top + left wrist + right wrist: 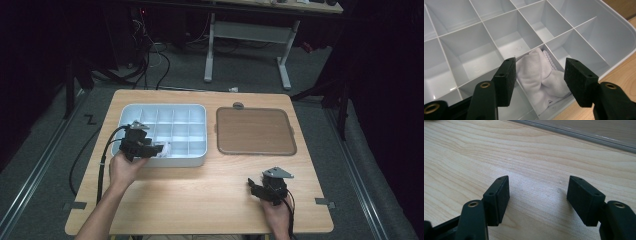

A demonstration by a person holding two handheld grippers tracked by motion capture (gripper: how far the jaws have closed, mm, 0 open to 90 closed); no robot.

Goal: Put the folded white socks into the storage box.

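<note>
On the wooden table [210, 190] sits a pale grey compartment tray [200, 161], divided into a grid of small cells, with a brown lid [255, 131] lying flat just to its right. A white folded cloth [541, 75] lies in one of the cells in the tray's near row, toward the middle of that row; in the high view it is only a small pale patch [163, 148], so which cell exactly is hard to tell from there.

The left gripper [539, 80] hangs over that near row, pointing down at the cloth. Its jaws stand wide apart with the cloth between them in the left gripper view, and the pads press on nothing: the cloth rests loose in its cell, crumpled against the dividing walls. In the high view the left gripper [155, 149] is at the tray's near edge, the hand behind it over the table.

The right gripper [537, 200] is well apart from the tray, near the table's front right edge [256, 186]. Its jaws are spread wide over bare wood, holding nothing.
</note>
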